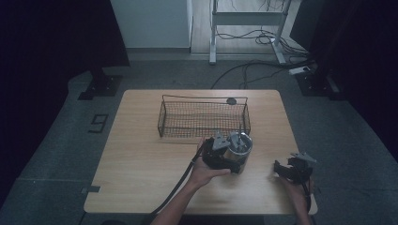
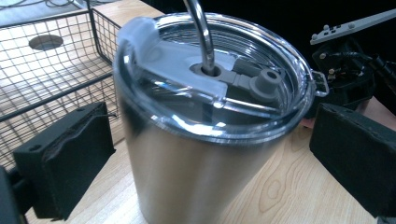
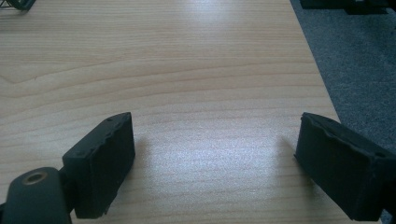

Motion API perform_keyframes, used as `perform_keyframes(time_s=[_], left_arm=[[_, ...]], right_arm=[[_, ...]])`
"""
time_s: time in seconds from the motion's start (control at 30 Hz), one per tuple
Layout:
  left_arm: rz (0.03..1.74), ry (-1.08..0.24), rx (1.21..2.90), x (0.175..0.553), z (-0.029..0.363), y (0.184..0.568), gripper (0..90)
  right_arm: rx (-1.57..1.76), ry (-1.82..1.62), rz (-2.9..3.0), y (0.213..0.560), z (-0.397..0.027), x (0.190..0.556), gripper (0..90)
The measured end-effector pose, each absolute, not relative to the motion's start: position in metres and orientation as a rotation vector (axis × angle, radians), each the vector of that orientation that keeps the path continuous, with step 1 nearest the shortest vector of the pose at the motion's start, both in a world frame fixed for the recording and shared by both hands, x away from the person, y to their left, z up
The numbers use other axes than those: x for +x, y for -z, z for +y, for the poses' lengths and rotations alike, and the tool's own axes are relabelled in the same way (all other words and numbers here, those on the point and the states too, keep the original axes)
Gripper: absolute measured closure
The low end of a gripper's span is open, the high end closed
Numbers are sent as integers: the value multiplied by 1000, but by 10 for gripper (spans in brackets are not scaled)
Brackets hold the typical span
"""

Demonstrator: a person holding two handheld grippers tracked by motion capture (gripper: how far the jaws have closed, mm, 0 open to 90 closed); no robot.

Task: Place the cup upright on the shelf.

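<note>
A stainless steel tumbler point(image 1: 240, 148) with a clear lid and a metal straw stands upright on the wooden table point(image 1: 141, 154), just in front of the wire basket point(image 1: 162, 117). My left gripper point(image 1: 233, 157) reaches it from the left, its jaws on either side of the tumbler point(image 2: 196, 154). The left gripper point(image 2: 205, 140) is open, and narrow gaps separate both pads point(image 2: 65, 158) from the steel wall. My right gripper point(image 1: 288, 165) rests near the table's front right corner. In its own view the right gripper point(image 3: 215, 154) stands open over bare wood.
The black wire basket point(image 2: 56, 70) has nothing in it. A dark round disc point(image 1: 231, 101) lies on the table behind it. The table's right edge point(image 3: 322, 88) runs close to my right gripper. Desk legs and cables stand on the floor beyond.
</note>
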State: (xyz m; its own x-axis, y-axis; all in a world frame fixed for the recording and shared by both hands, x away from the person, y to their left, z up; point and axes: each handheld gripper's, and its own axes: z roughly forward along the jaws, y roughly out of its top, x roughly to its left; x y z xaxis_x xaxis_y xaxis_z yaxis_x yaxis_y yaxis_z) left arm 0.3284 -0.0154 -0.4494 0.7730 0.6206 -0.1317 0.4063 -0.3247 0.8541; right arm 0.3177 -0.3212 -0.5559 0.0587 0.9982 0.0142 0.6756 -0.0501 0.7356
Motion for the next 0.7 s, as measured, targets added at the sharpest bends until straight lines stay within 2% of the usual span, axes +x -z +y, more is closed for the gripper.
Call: perform_keyframes(time_s=[0.7], left_arm=[[789, -341, 2039, 347, -46, 464, 18]], right_arm=[[1781, -750, 1673, 556, -321, 318, 119]])
